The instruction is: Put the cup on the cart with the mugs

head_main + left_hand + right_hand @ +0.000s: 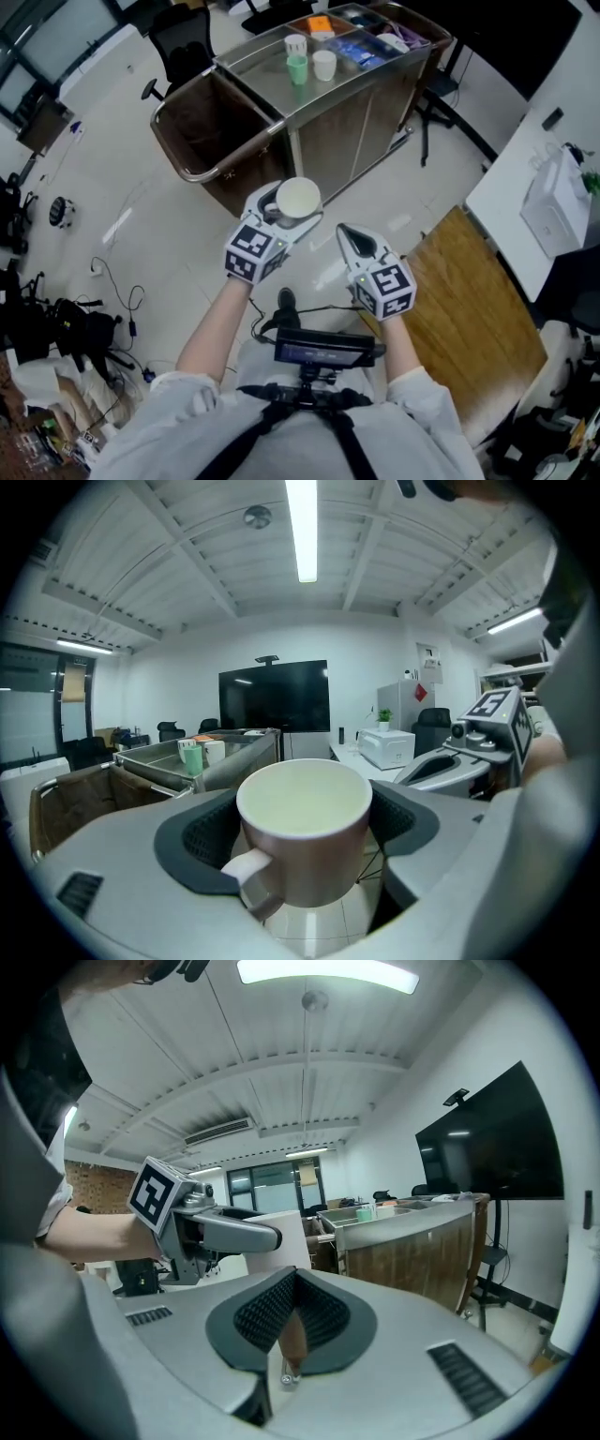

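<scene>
The cup point(299, 198) is already picked up: it sits upright in the left gripper point(287, 217), which is clamped on its sides, and is held in the air in front of the person, above the floor and well apart from the cart point(272, 86). The right gripper point(349, 240) is just beside it, jaws closed and carrying nothing. Judging by this, the lift is done. What is left is to carry the cup over to the steel top, set it down next to the mugs point(323, 64) and let go. The head view alone gives the layout from above. It shows three mugs grouped on the cart's top, bare steel around them where the cup could stand, trays of small items at the far end, and a brown bin point(220, 131) hung on the near end, which the cup would have to pass over or around. The left gripper view shows what the head view cannot, namely the grip itself. The dark pads point(206, 832) press on opposite sides of the cup, its handle point(246, 874) points back toward the camera at lower left, and its pale inside looks empty. The right gripper view confirms that its ribbed pads meet with nothing between them, and it shows the cart from the side.
</scene>
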